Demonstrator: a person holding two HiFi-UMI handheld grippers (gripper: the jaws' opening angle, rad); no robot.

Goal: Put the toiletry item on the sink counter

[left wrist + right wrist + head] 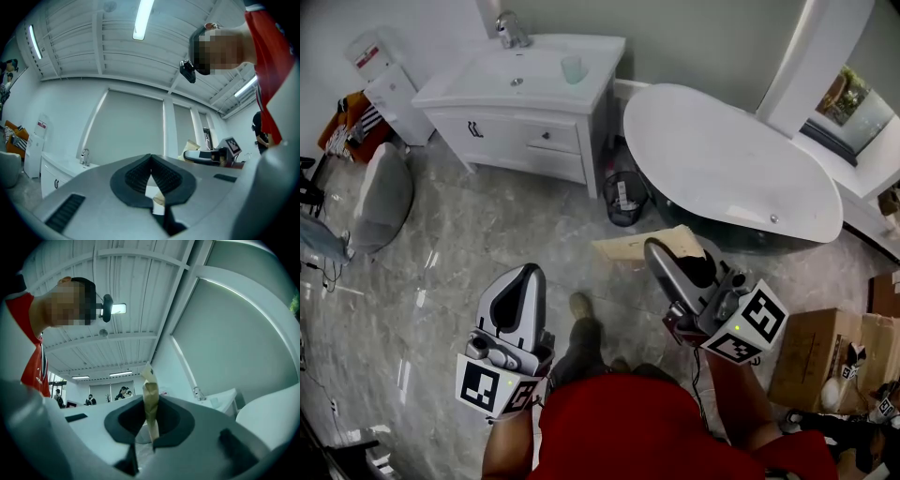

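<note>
Well short of the sink bench [464, 89], the right claw [656, 251] was clamped on a flat tan packet [623, 247]; the left claw [528, 277] was closed, empty.

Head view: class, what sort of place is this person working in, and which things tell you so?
Most likely a bathroom: a white vanity counter with a sink and tap, a white bathtub beside it, and a grey marble-look floor.

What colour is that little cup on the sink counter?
Pale translucent green; the cup shows best in the head view.
</note>
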